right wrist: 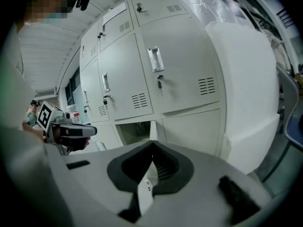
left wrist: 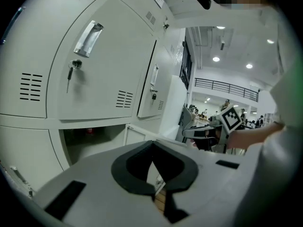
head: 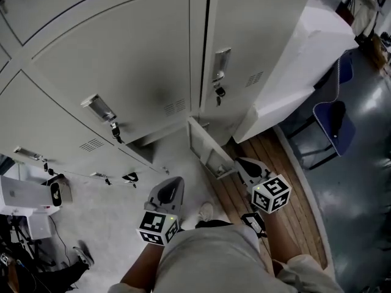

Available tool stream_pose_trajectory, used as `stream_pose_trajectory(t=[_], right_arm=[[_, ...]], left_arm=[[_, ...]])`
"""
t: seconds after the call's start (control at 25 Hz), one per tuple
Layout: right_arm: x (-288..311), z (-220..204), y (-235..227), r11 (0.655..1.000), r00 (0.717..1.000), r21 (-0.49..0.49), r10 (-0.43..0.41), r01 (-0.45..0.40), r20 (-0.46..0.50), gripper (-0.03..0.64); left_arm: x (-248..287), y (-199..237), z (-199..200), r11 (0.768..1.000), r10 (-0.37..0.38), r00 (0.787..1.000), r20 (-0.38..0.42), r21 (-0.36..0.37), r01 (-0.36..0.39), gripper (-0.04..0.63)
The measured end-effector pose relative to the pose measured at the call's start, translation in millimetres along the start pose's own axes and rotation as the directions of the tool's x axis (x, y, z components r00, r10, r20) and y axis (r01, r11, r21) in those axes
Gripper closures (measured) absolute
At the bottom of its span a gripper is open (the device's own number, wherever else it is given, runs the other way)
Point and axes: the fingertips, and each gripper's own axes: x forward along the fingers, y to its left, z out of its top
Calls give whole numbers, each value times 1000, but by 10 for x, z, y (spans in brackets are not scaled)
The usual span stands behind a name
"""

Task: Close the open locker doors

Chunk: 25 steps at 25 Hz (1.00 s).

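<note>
At the foot of the locker bank [head: 122, 72], just below the middle of the head view, one low locker door [head: 204, 148] stands swung out over the floor. Its open compartment [head: 143, 148] lies beside it at 9 o'clock. The inside of that compartment is dark. The left gripper view shows a small red thing [left wrist: 87, 131] in there, too dim to name. The upper lockers are cut off at 12 o'clock. The person's torso [head: 208, 255] hides the floor at 6 o'clock, with one shoe [head: 206, 211] peeping out above it. Clutter at 8 o'clock is too small to read.

The left hand-held gripper [head: 172, 185] hovers over the pale floor, pointing toward 12 o'clock at the open compartment. In its own view the jaw tips meet, clenched on nothing [left wrist: 151, 143], and it touches nothing. The door's panel [left wrist: 137, 134] shows just above them.

The right hand-held gripper [head: 241, 162] sits over the wooden floor strip [head: 287, 188], with the open door at its 10 o'clock. Whether the tip touches the door I cannot tell. Its jaws are also pressed together and empty [right wrist: 151, 143]. The door's thin edge [right wrist: 152, 131] rises straight beyond the tips, and a white sliver of it shows through the gap behind them.

The other doors in sight are closed, with handles and hanging keys. A big white block [head: 293, 60] stands at 2 o'clock, and a blue chair [head: 333, 118] at 3 o'clock.
</note>
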Motion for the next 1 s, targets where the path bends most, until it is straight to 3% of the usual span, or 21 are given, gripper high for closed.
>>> stream_pose_trajectory(t=[0.36,1.0], right_arm=[[-19,-312,-463,1000,998,19,-16,17,-64,589],[218,-503,-426,998,990,28,63,-60,-123,589]], left_arm=[[173,-168,-5,1000,18,1000,-18,10,-18,581],[210,-107,-4,998,59,998,-33,3,-58,581]])
